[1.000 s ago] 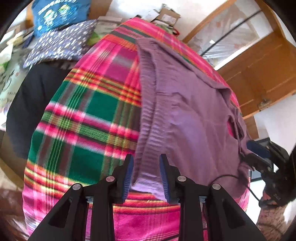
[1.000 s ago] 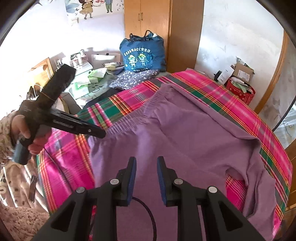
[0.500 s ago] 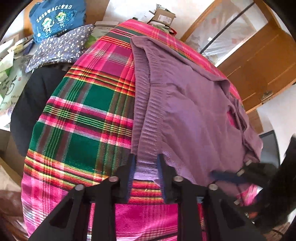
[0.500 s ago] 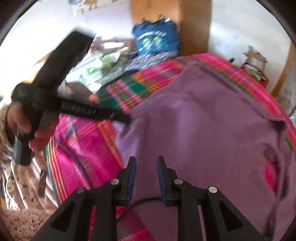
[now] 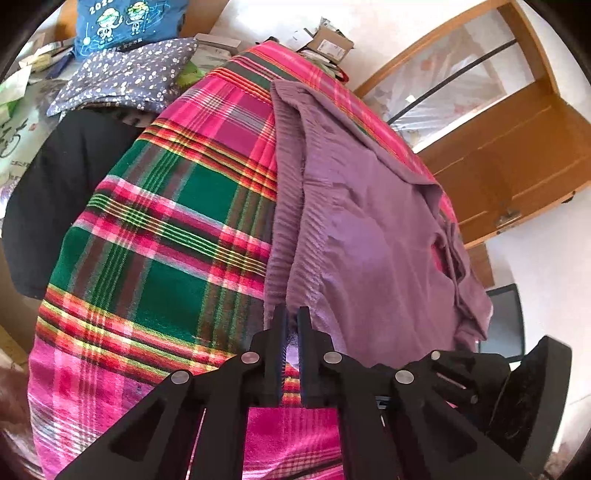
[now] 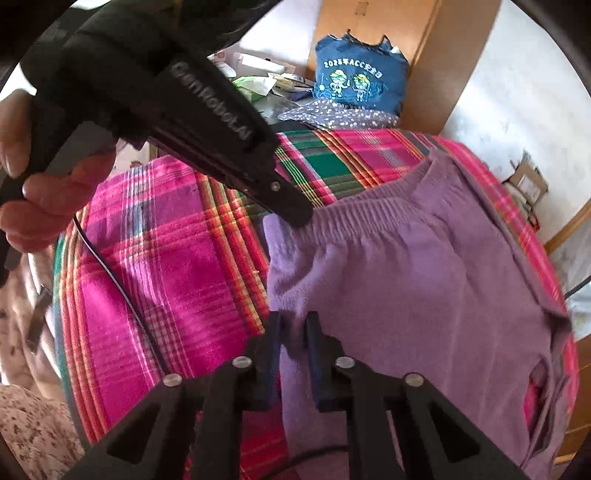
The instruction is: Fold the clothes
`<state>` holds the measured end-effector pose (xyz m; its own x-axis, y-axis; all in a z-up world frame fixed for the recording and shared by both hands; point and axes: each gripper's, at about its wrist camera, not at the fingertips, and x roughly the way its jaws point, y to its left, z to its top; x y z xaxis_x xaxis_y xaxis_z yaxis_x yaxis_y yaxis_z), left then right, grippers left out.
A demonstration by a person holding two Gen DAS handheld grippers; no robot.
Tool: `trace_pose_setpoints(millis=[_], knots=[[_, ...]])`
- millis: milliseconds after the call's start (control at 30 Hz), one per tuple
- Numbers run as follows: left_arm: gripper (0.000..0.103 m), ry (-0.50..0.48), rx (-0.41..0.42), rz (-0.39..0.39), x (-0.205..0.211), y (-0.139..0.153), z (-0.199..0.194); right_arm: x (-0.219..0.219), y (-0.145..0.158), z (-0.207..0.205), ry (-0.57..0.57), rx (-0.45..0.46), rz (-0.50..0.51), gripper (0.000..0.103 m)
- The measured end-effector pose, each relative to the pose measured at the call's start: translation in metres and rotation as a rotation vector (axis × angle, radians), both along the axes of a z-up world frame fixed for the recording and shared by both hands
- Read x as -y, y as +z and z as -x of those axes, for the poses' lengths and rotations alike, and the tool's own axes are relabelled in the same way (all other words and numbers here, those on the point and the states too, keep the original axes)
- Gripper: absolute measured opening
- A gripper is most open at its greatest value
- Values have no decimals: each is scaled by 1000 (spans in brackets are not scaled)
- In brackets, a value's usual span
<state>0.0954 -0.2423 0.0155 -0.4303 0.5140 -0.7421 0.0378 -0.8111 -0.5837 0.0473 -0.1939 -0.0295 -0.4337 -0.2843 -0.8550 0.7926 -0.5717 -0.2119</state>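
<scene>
A purple knit sweater (image 5: 369,236) lies spread on a pink and green plaid blanket (image 5: 166,236). My left gripper (image 5: 291,325) is shut on the near corner of the sweater's ribbed hem. It also shows in the right wrist view (image 6: 295,214), pinching that hem corner. My right gripper (image 6: 293,332) has its jaws a little apart around the sweater's (image 6: 406,280) side edge, below the hem corner. The right gripper's body (image 5: 480,376) shows in the left wrist view at lower right.
A blue printed bag (image 5: 125,26), a dotted navy cloth (image 5: 125,74) and a black garment (image 5: 62,192) lie beyond the blanket's left edge. Cardboard boxes (image 5: 328,40) and a wooden door (image 5: 517,155) stand at the far side. A black cable (image 6: 118,284) crosses the blanket.
My left gripper moved in and closed on the hem corner. My right gripper swung left and down to the sweater's side edge near the left gripper.
</scene>
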Motion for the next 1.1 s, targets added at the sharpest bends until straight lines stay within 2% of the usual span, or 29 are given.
trace_pose_setpoints(millis=[233,367,400,467,700,833,900,967,1100], knots=[[5,-4,-6,-3,4,1,-5,-4,3,2,-13,12,30,6],[5,37,-24,-27,13,6,-7,-2,5,2,-11,15,42,6],[1,54,-38,-35,18,9,-8,-2,6,1,-12,14,46,6],[1,94,-57,-21,29,13,-12,-2,7,2,-18,21,60,6],[1,99,-31,-7,31,4,-10,-1,11,0,-1,62,103,3],[14,58,-78,11,17,15,11,-3,10,3,-10,78,121,3],[27,36,-81,6,12,17,28,-5,10,5,-15,86,130,3],[33,7,-75,-1,8,16,46,-6,10,6,-19,93,139,3],[34,-30,-9,-21,0,4,71,-8,10,9,-28,109,156,4]])
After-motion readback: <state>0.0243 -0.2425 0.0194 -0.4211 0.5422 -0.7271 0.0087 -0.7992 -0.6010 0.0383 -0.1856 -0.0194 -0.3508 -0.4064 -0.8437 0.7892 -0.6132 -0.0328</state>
